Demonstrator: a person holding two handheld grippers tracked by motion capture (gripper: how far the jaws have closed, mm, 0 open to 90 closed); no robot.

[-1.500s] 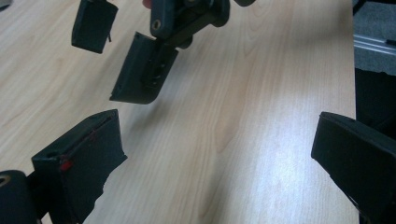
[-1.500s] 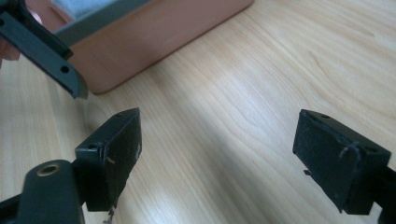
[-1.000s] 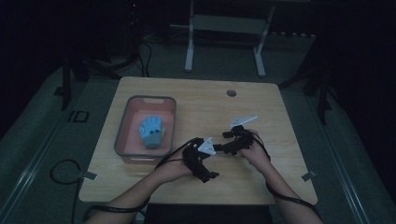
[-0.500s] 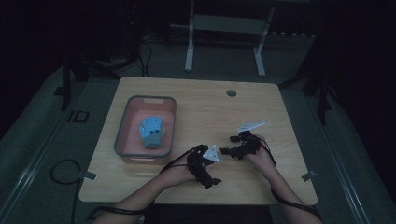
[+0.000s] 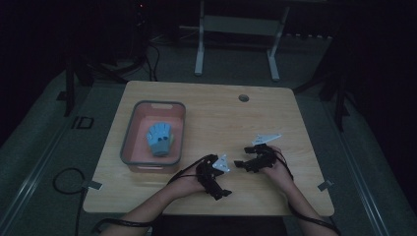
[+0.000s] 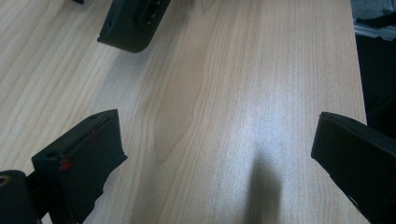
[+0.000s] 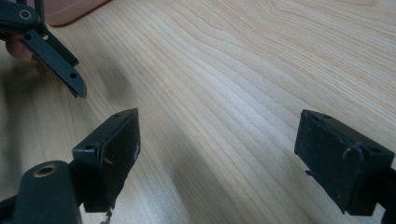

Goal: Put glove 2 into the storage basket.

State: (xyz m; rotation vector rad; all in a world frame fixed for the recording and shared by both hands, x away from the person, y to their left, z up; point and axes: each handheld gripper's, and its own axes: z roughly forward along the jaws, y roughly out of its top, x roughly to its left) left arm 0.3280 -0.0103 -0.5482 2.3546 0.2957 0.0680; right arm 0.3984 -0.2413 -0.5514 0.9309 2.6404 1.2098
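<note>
My left gripper (image 5: 222,183) hovers low over the bare wooden table (image 5: 211,118) near its front edge, jaws wide apart and nothing between them. In the left gripper view the left gripper (image 6: 219,137) spans plain wood, with one jaw of the other gripper at the top left. Just to its right, my right gripper (image 5: 242,164) points back toward it, also open and holding nothing. The right gripper (image 7: 219,135) frames bare wood in its own view, where the left gripper's finger (image 7: 56,56) shows at the upper left.
A pink bin with a grey rim (image 5: 129,132) stands on the left half of the table and holds a light blue glove-like object (image 5: 160,138). Its corner (image 7: 70,11) shows in the right gripper view. A round cable hole (image 5: 243,98) lies at the back. Dark floor and a metal stand surround the table.
Both hands have drawn back toward the front edge of the table and slightly to the right. Both grippers stay open and hold nothing.
</note>
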